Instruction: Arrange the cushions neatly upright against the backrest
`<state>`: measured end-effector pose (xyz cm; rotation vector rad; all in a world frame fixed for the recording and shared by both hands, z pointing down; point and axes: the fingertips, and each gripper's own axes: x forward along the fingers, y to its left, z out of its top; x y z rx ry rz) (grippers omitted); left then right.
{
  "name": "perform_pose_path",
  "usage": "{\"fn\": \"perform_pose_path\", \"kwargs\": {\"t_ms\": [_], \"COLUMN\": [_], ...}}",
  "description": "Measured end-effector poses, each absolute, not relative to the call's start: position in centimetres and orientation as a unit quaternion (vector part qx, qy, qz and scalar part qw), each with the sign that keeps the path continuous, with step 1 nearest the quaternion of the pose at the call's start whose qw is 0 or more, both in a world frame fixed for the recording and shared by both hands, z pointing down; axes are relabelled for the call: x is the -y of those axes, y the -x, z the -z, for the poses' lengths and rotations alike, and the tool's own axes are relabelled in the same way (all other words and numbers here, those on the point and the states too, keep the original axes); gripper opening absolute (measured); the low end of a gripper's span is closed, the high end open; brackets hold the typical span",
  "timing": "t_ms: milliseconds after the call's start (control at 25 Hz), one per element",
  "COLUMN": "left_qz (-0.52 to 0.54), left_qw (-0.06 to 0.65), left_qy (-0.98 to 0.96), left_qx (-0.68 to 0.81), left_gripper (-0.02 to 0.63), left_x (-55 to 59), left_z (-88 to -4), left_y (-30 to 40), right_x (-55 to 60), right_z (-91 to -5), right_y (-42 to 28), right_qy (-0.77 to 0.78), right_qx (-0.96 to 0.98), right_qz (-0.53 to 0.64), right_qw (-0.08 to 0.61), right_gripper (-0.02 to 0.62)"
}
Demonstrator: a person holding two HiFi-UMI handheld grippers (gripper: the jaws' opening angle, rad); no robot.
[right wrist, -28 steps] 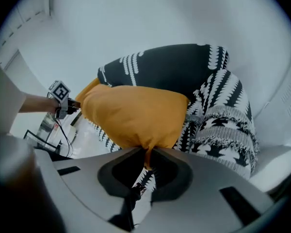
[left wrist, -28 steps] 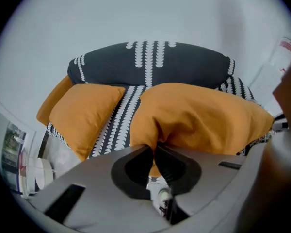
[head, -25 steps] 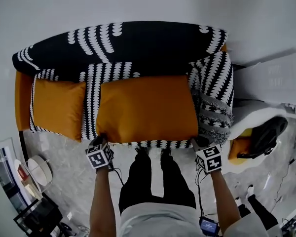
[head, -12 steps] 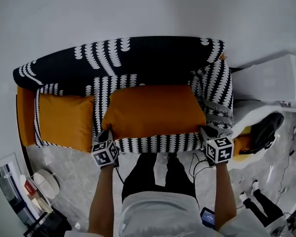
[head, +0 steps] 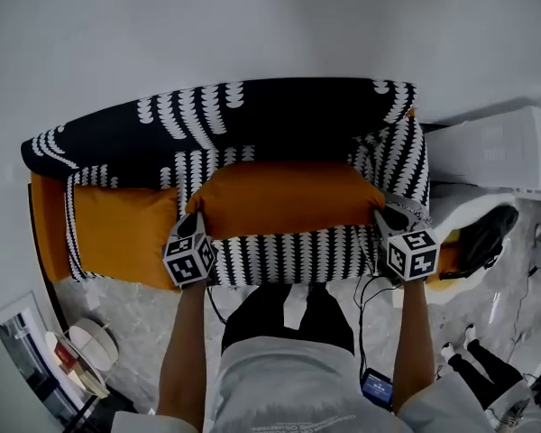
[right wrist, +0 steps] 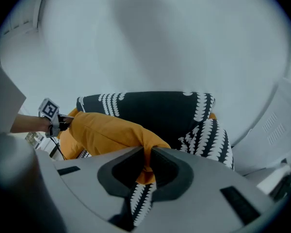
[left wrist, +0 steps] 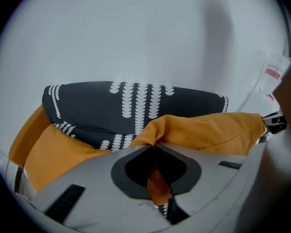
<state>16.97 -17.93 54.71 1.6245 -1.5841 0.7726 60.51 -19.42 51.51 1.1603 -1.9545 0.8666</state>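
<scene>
Left tool (head: 197,224) is clamped narrow on the near-left corner of the big orange cushion (head: 284,197). In left gripper view a pinch of orange fabric runs down btw the two pads, jaws nearly together on it. Right tool (head: 389,216) does the same at the near-right corner: orange corner bunched btw its jaws, gap a touch wider, w/ the blk/wht cover of the sofa (head: 207,156) showing below the pinch. Both tools point steeply down, marker cubes facing the head cam.

Big orange cushion spans the whole stretch btw the two tools. Its near edge is held off the seat (head: 279,253) and it tips toward the backrest (head: 279,115). From above it looks foreshortened, i.e. partway up, not flat. Its far edge is close to the backrest base; whether it touches can't be told. A strip of striped seat shows bare in front of it.

Second orange cushion (head: 122,228), smaller, lies on the seat at the sofa's left end, just beside the big one and near the left tool, not gripped. Right armrest (head: 398,156) has the same blk/wht cover and sits just beside the right tool.

Person stands at the sofa front, dark-trousered legs (head: 284,318) btw the two forearms. White cabinet (head: 496,147) is to the sofa's right, pale wall (head: 252,25) behind, marbled floor (head: 135,332) below.
</scene>
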Motion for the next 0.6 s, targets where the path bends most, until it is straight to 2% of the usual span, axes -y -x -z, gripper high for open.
{"fn": "perform_pose_path", "kwargs": {"t_ms": [600], "left_qz": [-0.286], "left_qw": [0.328], "left_qy": [-0.647], "left_qx": [0.626], "left_gripper": [0.032], "left_x": [28.4], "left_z": [-54.8], "left_y": [-17.2], "right_x": [29.4], "right_z": [-52.4], "right_y": [-61.2], "right_qy": [-0.512], "right_qx": [0.728], "right_qz": [-0.298], "right_qw": [0.345], "right_gripper": [0.043]}}
